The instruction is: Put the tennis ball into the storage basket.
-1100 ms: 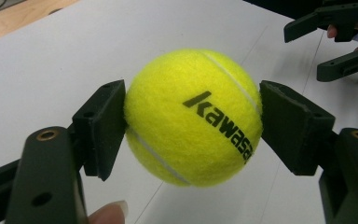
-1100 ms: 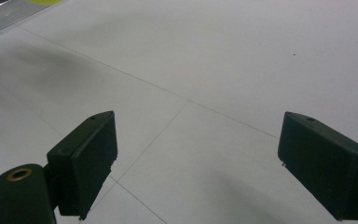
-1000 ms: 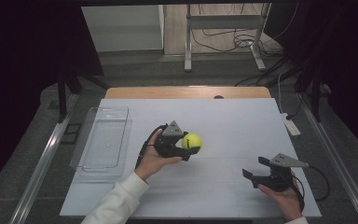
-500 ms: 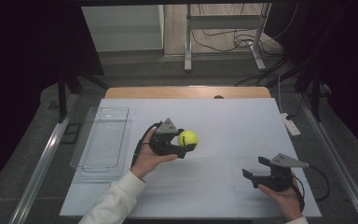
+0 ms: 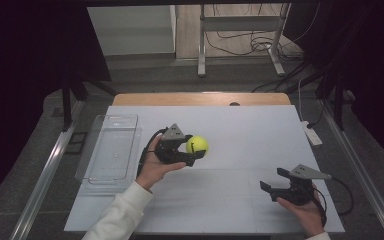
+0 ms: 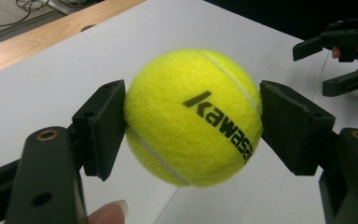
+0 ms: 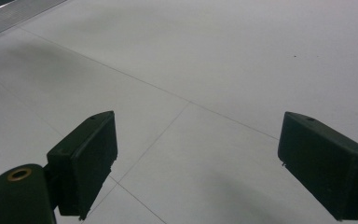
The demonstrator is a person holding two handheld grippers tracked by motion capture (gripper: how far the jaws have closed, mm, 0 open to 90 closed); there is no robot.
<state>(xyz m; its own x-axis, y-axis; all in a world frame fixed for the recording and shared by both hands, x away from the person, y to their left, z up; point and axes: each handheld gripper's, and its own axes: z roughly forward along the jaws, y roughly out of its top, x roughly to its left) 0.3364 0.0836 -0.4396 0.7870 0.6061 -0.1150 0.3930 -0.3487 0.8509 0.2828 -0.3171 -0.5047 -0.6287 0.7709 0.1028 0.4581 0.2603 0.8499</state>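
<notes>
Tennis ball point(image 6: 193, 116) stays clamped in left hand-held gripper point(image 5: 194, 150), barely moved; right hand-held gripper point(image 5: 274, 180) gapes wide.

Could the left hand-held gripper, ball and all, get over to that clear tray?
Probably yes: the left hand-held gripper grips the tennis ball, and bare table lies between it and the clear tray.

**Camera arrangement about the white table**

From above its near edge we look forward and down over the whole table point(image 5: 240, 130). Each gripper camera sits close above that table, looking along its own jaws; we find the table surface in all three views.
</notes>
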